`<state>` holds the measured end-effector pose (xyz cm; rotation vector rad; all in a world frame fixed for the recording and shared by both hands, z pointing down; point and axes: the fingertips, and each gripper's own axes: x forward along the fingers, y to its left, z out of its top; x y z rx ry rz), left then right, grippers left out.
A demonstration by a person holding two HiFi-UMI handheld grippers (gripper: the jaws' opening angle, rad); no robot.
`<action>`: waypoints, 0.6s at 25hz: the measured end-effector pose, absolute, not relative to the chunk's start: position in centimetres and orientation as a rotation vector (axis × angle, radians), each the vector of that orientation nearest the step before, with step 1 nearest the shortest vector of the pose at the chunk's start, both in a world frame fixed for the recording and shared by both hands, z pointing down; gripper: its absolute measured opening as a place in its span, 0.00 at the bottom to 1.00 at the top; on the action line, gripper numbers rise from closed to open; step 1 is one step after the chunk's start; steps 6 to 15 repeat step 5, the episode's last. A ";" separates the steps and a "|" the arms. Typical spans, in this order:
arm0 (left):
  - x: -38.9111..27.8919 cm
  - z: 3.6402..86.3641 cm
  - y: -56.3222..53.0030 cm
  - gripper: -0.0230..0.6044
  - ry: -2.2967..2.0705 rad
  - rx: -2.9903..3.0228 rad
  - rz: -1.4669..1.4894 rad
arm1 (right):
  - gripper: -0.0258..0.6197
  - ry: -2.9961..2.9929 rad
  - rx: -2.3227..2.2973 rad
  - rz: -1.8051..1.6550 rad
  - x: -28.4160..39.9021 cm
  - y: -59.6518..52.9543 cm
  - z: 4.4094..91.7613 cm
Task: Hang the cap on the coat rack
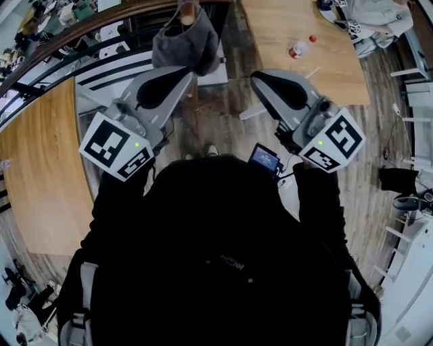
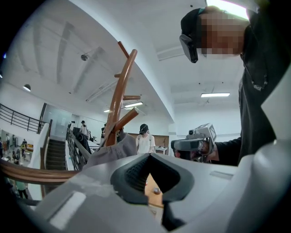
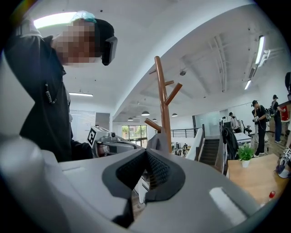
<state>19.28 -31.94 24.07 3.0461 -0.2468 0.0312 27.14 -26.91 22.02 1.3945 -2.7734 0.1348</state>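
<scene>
— Wood-plank floor all round, pale wooden surface at the left of the head view, second surface at upper right with a bottle on it. And the cap?

— Grey cap, top centre of the head view, hanging on the coat rack. Also visible in the left gripper view, low against the brown pole, beyond the fingers and not between them.

— Held by anything?

— No. Left gripper just below the cap in frame, right gripper off to the right of it, neither gripping cloth. Left fingers pressed together with nothing between; right fingers the same, closed and empty.

— So which step?

— Probably the last. Looks hung already, with only clearing away left.

— Next move?

— Likely none on the cap itself. Worth keeping both grippers off the rack's branches so as not to knock the cloth loose. If found sitting slack, would call for opening one pair of fingers, pinching the cloth, and reseating it higher.
</scene>
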 end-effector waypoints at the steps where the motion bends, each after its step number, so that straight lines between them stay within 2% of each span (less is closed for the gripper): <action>1: 19.3 23.8 -32.1 0.04 -0.246 3.039 0.037 | 0.05 -2.765 1.400 0.143 27.4 -27.0 21.8; 15: 19.2 21.9 -34.2 0.04 -0.233 3.022 0.058 | 0.05 -2.731 1.420 0.190 28.1 -29.0 20.2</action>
